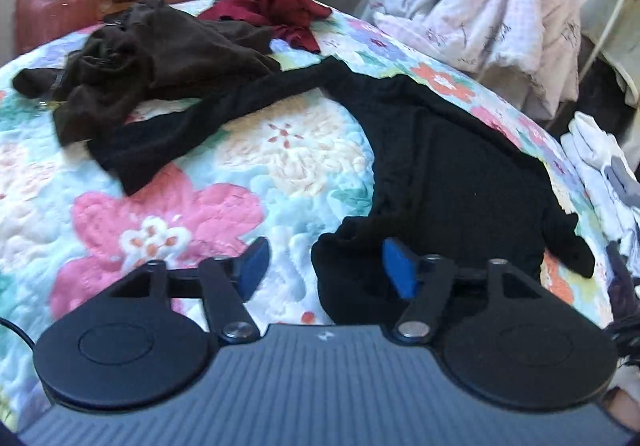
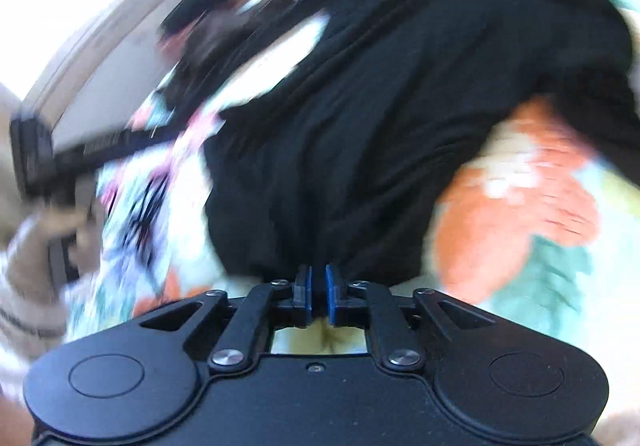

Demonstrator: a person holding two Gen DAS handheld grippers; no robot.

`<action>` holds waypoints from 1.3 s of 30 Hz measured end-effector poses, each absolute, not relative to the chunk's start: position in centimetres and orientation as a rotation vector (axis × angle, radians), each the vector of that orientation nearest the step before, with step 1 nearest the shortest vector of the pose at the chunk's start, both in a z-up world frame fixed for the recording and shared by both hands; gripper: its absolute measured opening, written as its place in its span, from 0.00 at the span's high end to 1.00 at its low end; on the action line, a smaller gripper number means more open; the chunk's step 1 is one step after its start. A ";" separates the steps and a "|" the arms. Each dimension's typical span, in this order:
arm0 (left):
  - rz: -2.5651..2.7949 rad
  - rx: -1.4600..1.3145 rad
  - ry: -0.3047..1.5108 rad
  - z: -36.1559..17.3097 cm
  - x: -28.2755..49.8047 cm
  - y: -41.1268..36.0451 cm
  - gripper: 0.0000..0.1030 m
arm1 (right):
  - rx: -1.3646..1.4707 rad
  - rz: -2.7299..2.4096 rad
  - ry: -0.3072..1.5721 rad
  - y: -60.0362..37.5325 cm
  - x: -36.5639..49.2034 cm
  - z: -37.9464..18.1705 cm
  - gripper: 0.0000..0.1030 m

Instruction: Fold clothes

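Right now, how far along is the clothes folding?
Early. Nothing on the floral quilt looks folded. In hand: the black garment, its edge at the right gripper; the left gripper is open beside it. Left: the brown garment and red garment, both crumpled.

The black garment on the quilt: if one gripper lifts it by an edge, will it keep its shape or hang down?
The black garment would probably hang limp: it lies in soft wrinkles on the floral quilt, and one long part trails sideways. It looks light and thin. The trailing part may drag the brown garment that rests on it.
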State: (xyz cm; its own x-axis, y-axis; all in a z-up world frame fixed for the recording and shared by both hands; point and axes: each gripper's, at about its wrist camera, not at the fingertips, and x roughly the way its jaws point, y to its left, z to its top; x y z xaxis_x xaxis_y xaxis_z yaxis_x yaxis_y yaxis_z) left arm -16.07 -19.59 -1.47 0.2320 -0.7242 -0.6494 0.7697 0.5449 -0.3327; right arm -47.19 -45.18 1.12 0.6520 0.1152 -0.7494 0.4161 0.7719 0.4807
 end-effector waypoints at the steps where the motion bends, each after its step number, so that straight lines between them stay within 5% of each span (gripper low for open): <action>1: -1.039 0.068 0.861 -1.9 -16.0 -20.0 0.34 | 0.729 -0.236 0.826 -45.5 -48.0 1.2 0.68; 2: -1.055 0.079 0.867 -2.5 -15.9 -20.5 0.32 | 0.760 -0.275 0.805 -45.7 -48.7 1.1 0.55; 3: -1.066 0.098 0.866 -2.9 -16.0 -20.9 0.32 | 0.775 -0.307 0.799 -45.8 -49.0 0.8 0.53; 12: -1.103 0.247 0.791 -5.4 -16.5 -24.7 0.19 | 0.766 -0.448 0.845 -46.3 -48.5 -1.1 0.47; 13: -1.110 0.263 0.786 -5.5 -16.6 -25.0 0.24 | 0.765 -0.461 0.851 -46.5 -48.0 -1.6 0.47; 16: -1.149 0.359 0.752 -5.1 -17.4 -26.0 0.85 | 0.727 -0.441 0.853 -46.1 -45.9 -3.0 0.44; 17: -1.152 0.368 0.739 -4.4 -17.5 -26.0 0.88 | 0.649 -0.404 0.847 -45.6 -45.2 -3.0 0.53; 18: -1.136 0.358 0.728 -3.7 -17.4 -25.7 0.88 | 0.568 -0.387 0.855 -45.1 -44.6 -2.9 0.86; 19: -1.120 0.348 0.717 -3.0 -17.3 -25.5 0.88 | 0.532 -0.377 0.867 -44.8 -44.3 -2.6 0.90; 27: -0.967 0.264 0.825 -3.2 -15.2 -22.8 0.88 | 0.472 -0.419 0.844 -44.3 -48.5 4.4 0.91; 33: -0.943 0.348 0.792 -4.2 -16.9 -22.7 0.87 | 0.444 -0.376 1.089 -42.3 -46.1 -1.6 0.91; 39: -0.907 0.364 0.792 -2.5 -17.0 -21.5 0.86 | 0.466 -0.387 1.056 -42.2 -46.4 -1.1 0.90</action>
